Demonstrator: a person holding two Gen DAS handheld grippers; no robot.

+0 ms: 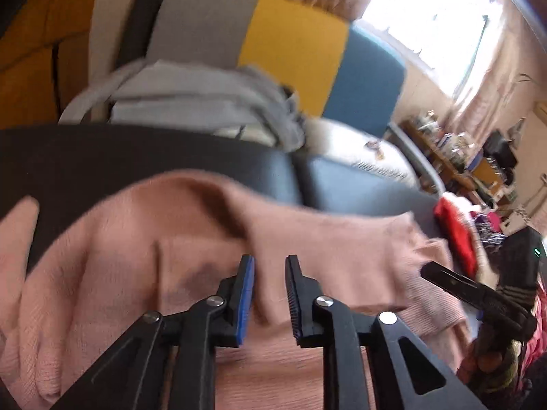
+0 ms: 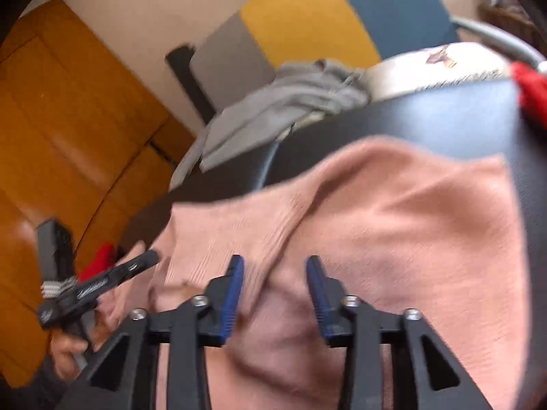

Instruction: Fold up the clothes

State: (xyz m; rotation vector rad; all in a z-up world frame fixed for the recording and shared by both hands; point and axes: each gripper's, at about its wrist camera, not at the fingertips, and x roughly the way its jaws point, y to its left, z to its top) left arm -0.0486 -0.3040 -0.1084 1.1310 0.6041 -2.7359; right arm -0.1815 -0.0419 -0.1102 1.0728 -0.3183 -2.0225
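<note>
A pink knit garment [image 1: 177,259] lies crumpled on a black table [image 1: 102,157]; it also fills the right wrist view [image 2: 393,232]. My left gripper [image 1: 270,266] is open just above the garment, with a ridge of cloth between its jaws. My right gripper [image 2: 275,270] is open over a fold of the same garment. The right gripper also shows at the right edge of the left wrist view [image 1: 430,270], and the left gripper shows at the left of the right wrist view [image 2: 150,259].
Folded grey clothes [image 1: 205,102] lie behind the table on a seat with grey, yellow and blue back panels [image 1: 294,51]. A white cushion [image 2: 437,65] and a red cloth [image 1: 458,232] lie to the right. A wooden wall [image 2: 68,136] stands at left.
</note>
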